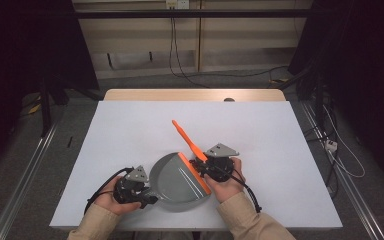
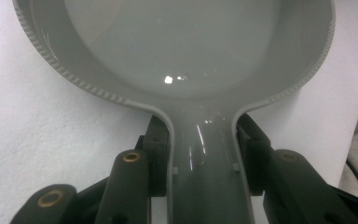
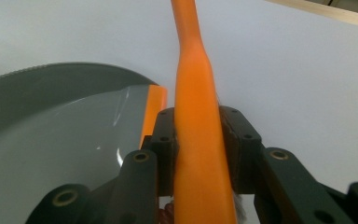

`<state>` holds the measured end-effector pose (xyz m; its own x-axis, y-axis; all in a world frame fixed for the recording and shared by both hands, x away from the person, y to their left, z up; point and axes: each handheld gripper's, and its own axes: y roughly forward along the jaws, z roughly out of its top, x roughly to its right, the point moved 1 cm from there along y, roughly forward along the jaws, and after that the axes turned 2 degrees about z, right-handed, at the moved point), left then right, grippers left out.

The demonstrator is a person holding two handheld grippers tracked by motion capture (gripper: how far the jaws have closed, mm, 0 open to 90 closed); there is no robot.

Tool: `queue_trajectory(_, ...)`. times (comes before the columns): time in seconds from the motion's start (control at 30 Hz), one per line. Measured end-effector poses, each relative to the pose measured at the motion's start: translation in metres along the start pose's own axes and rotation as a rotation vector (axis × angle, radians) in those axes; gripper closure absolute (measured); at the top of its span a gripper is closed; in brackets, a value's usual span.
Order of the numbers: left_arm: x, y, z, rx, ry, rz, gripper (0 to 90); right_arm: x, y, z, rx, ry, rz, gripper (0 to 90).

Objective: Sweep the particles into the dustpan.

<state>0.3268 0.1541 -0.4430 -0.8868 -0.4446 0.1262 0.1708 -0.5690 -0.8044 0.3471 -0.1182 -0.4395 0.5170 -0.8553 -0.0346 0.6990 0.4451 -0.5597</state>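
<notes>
A grey dustpan (image 1: pixel 177 181) is seen lying on the white tabletop (image 1: pixel 130 130) near its front edge, between the person's two hands. Its handle (image 2: pixel 207 172) is clamped between the jaws of the left tool (image 1: pixel 147 196), which are closed against both of its sides. An orange brush handle (image 1: pixel 185 136) is gripped by the right tool (image 1: pixel 200 161), whose jaws are pressed tight on it; the handle is pointed away from the person, just beside the dustpan's orange lip (image 1: pixel 195 173).
</notes>
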Motion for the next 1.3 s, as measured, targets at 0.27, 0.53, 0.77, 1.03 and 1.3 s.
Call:
queue_trajectory(0.27,0.000,0.001,0.001,0.003,-0.009,0.002,63.8,-0.009,0.001,0.000,0.007,0.013,0.025,69.0)
queue_trajectory(0.53,0.000,0.001,0.001,0.001,-0.009,0.004,63.9,-0.013,0.001,0.000,0.020,0.035,0.059,69.0)
queue_trajectory(0.77,0.000,0.002,0.002,0.005,-0.026,0.006,63.9,-0.018,0.002,0.001,0.033,0.069,0.072,69.0)
queue_trajectory(1.03,0.000,0.001,0.002,-0.001,-0.026,0.010,63.9,-0.026,0.002,0.003,0.046,0.043,0.078,69.1)
queue_trajectory(1.3,-0.001,0.001,0.001,0.004,-0.024,0.006,63.9,-0.040,0.006,0.013,0.066,0.056,0.152,70.1)
